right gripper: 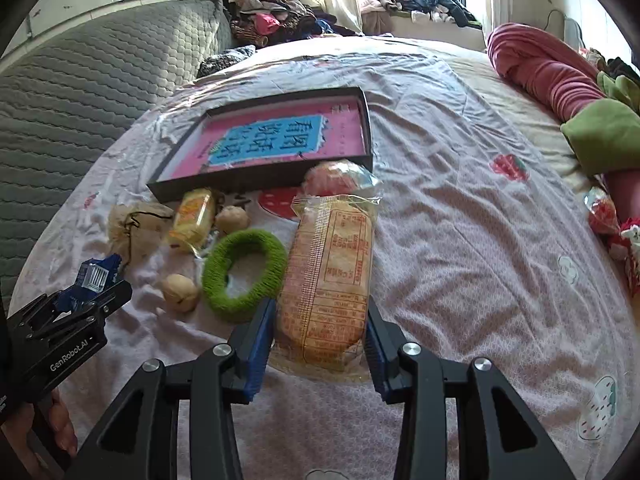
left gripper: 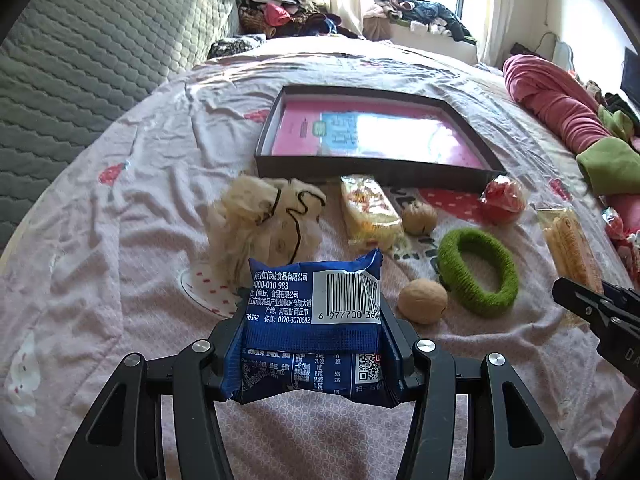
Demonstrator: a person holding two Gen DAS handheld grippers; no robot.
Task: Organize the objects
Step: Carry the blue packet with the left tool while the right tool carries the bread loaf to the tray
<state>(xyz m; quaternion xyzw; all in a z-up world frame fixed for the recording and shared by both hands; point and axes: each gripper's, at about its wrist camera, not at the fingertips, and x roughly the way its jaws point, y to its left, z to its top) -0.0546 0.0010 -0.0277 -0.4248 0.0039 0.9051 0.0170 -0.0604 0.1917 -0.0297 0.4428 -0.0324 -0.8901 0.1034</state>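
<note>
Home bedroom. Everything sits on a bed [left gripper: 120, 240] with a wrinkled pink strawberry-print sheet. Grey quilted headboard [left gripper: 92, 48] runs along the bed's left edge. Heaps of clothes [left gripper: 280, 8] at the far-left corner, more piled on the window ledge [left gripper: 420, 16] past the far edge, curtains [left gripper: 500, 0] either side of the window. Rolled pink blanket [left gripper: 556, 108] and green fabric [left gripper: 608, 164] along the right edge.

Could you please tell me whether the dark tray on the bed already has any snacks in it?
No snacks yet: the dark tray holds only a pink booklet.
</note>
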